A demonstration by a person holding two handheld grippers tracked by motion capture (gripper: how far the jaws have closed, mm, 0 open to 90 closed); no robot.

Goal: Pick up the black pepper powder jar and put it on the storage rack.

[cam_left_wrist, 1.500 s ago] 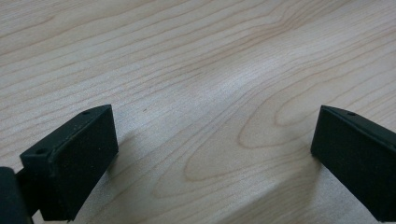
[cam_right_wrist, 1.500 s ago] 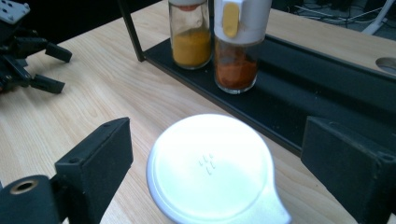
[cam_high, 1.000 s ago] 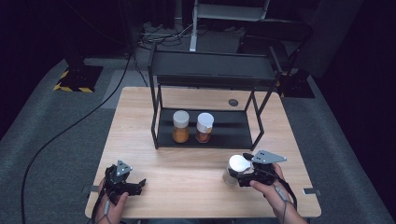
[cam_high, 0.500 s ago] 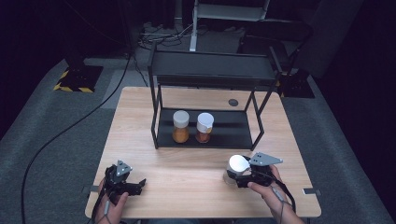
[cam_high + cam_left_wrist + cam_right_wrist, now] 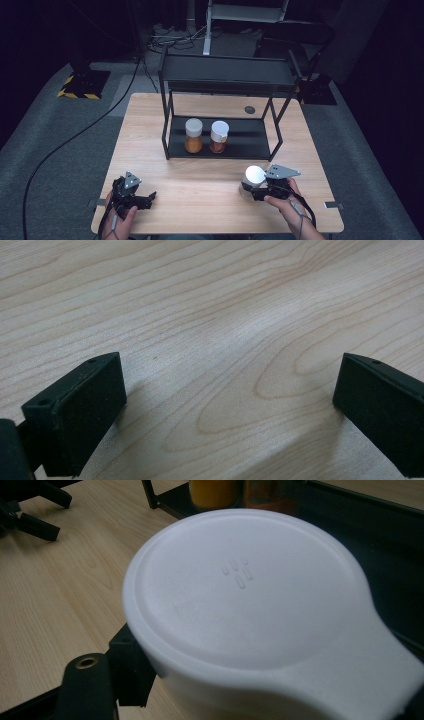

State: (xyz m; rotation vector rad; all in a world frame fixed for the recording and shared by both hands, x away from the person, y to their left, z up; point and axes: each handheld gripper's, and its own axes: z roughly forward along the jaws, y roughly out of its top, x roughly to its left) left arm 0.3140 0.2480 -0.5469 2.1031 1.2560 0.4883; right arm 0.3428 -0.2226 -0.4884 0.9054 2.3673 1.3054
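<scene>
— Rightward and toward the person: that's how the right gripper (image 5: 256, 191) has drifted with its white-lidded jar (image 5: 253, 177) in the last second, away from the black rack (image 5: 220, 80).

— Clamped on it?

— Yes, jaws closed against the jar's sides, low near the table (image 5: 200, 185), probably to keep it upright. Two more spice jars (image 5: 206, 136) stand on the rack's lower shelf.

— And the left gripper (image 5: 145, 199)?

— Parked at the near-left corner, jaws spread wide with bare wood between them; its own view confirms that. Up close, the right gripper view shows small raised marks on the lid (image 5: 240, 587).
</scene>
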